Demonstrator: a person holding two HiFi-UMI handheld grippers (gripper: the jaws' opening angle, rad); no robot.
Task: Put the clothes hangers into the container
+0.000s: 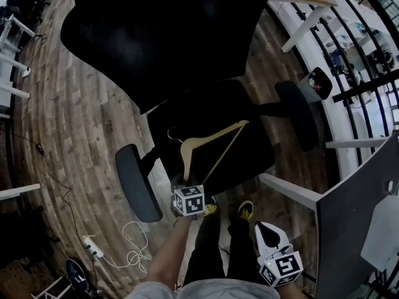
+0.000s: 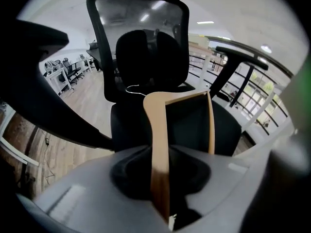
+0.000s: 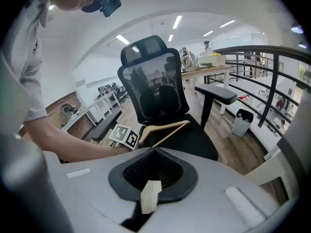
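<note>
Left gripper [image 2: 160, 183]: jaws pulled in narrow and pinching one wooden arm of the hanger, right near that arm's end
Hanger [image 2: 157, 130]: plain wood with a thin wire hook, sitting over the chair seat, hook end toward the backrest. Far corner looks tipped up a bit, and honestly can't tell if any of it touches the cushion
Right gripper [image 3: 151, 193]: jaws closed together, no hanger in them, just a small pale tab showing at the tips (no idea what that is). It hangs low beside the person's leg, well apart from the hanger
Chair [image 1: 249, 161]: black office chair, tall mesh back with a headrest, armrests [image 1: 137, 185] sticking out on either side
Person: forearm [image 1: 165, 260] reaching down to the left gripper, dark trousers [image 1: 215, 248], shoes [image 1: 245, 210] with yellow on them right at the seat's front edge
Floor [image 1: 81, 123]: wood planks, white cable and power strip [image 1: 93, 249] lying off to the left
Desk [image 1: 349, 229]: grey top, near the right gripper
Bin [image 1: 318, 83]: small one over by the railing [image 1: 368, 85], just past the armrest on that side
</note>
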